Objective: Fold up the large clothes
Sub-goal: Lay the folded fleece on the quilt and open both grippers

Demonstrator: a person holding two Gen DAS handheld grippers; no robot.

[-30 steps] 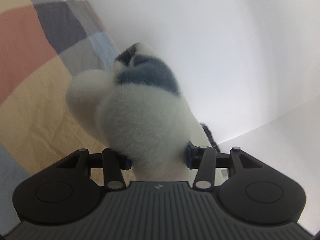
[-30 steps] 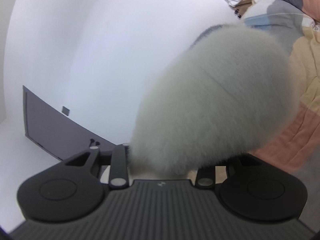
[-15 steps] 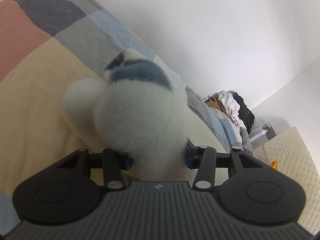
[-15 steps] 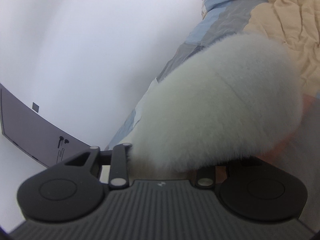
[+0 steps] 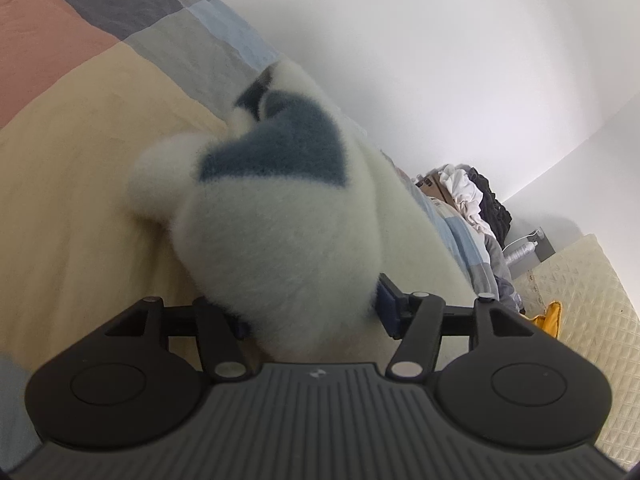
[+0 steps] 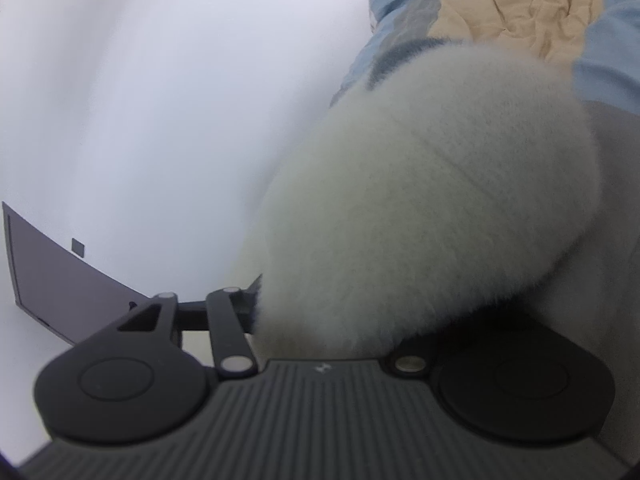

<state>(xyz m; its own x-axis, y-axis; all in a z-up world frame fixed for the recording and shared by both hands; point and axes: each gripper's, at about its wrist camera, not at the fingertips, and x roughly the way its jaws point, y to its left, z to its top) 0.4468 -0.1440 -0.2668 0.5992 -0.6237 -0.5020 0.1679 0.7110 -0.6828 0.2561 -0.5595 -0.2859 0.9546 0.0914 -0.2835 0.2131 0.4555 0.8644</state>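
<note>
A fluffy white fleece garment (image 5: 280, 220) with a blue patch (image 5: 276, 148) bulges up between the jaws of my left gripper (image 5: 312, 312) and rests on the patchwork bedspread (image 5: 80, 160). The jaws are opening, but the blue pads still touch the fleece on both sides. In the right wrist view another thick fold of the same fleece (image 6: 432, 184) fills my right gripper (image 6: 332, 320). Its jaws are opening too. Its left finger touches the pile and the fleece hides its right finger. The fold lies low over the bedspread (image 6: 512, 8).
A white wall runs along the bed's far side. A heap of white and dark clothes (image 5: 472, 196) sits beyond the bed, with a bottle (image 5: 520, 254), a cream quilted surface (image 5: 580, 280) and a yellow item (image 5: 548, 316). A dark flat panel (image 6: 48, 276) leans at the left.
Both grippers have come down with the fleece until it rests on the bedspread. The jaws of both stand a little wider than before.
</note>
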